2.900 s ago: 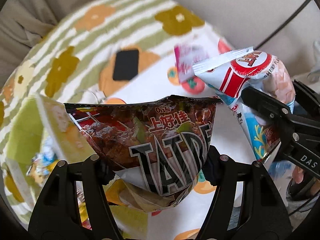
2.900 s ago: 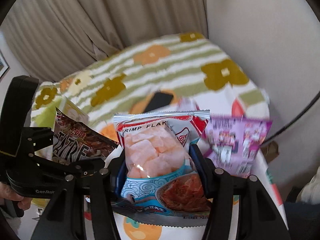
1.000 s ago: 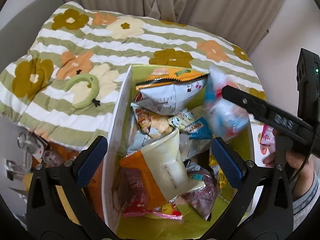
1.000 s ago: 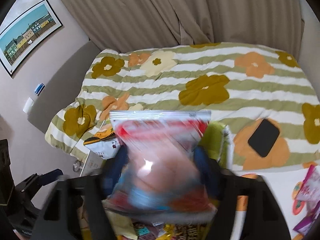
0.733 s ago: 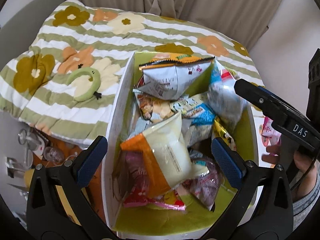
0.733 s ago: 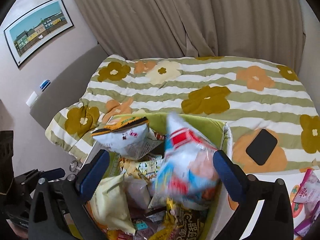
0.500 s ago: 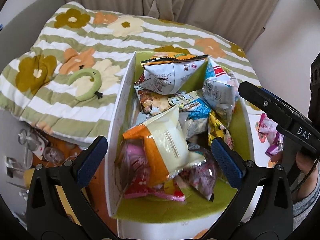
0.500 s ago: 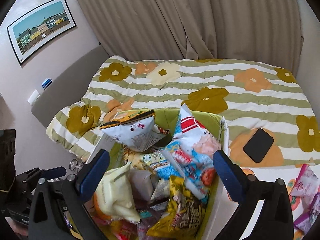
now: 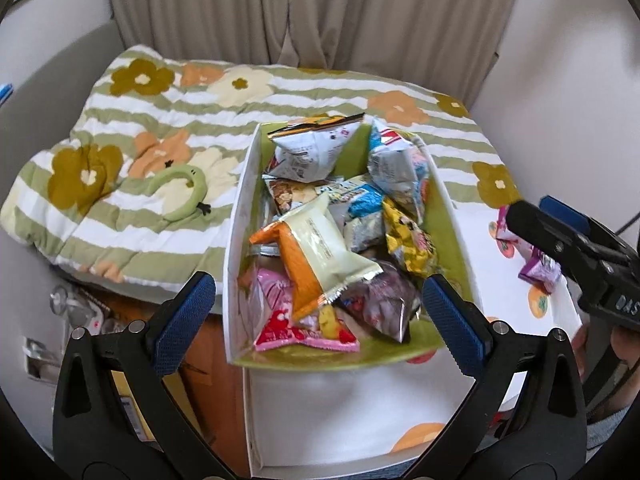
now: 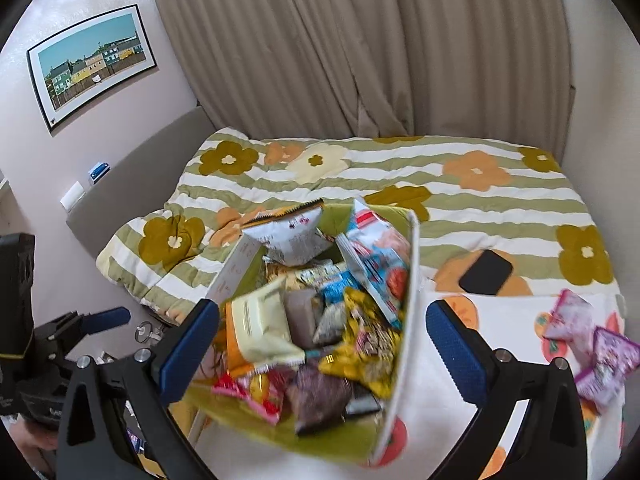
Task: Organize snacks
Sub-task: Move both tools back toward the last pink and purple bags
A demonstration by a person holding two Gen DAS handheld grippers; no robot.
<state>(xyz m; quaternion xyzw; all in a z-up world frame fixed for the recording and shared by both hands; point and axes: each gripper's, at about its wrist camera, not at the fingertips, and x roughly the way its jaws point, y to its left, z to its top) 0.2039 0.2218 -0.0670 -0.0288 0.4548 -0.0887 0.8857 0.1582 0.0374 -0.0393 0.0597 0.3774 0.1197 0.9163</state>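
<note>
A white box with a green lining [image 9: 238, 216] [image 10: 408, 280] stands on a white cloth and holds several snack bags. The shrimp-flake bag [image 9: 394, 160] [image 10: 376, 256] leans against its far right wall. A dark bag [image 9: 380, 300] [image 10: 320, 396] lies at the front. My left gripper [image 9: 318, 312] is open and empty above the box's front edge. My right gripper [image 10: 322, 340] is open and empty over the box. Purple snack packets [image 10: 588, 344] [image 9: 538, 268] lie on the cloth to the right.
A flowered green-striped quilt [image 10: 460, 184] covers the bed behind the box. A black phone [image 10: 486, 266] lies on it right of the box. A green ring-shaped plush [image 9: 182, 188] lies on the quilt at left. Clutter sits on the floor left of the box.
Both grippers carried bags to the box, opened and let them drop in: the shrimp-flake bag now rests inside. Both grippers have since pulled back and up, empty.
</note>
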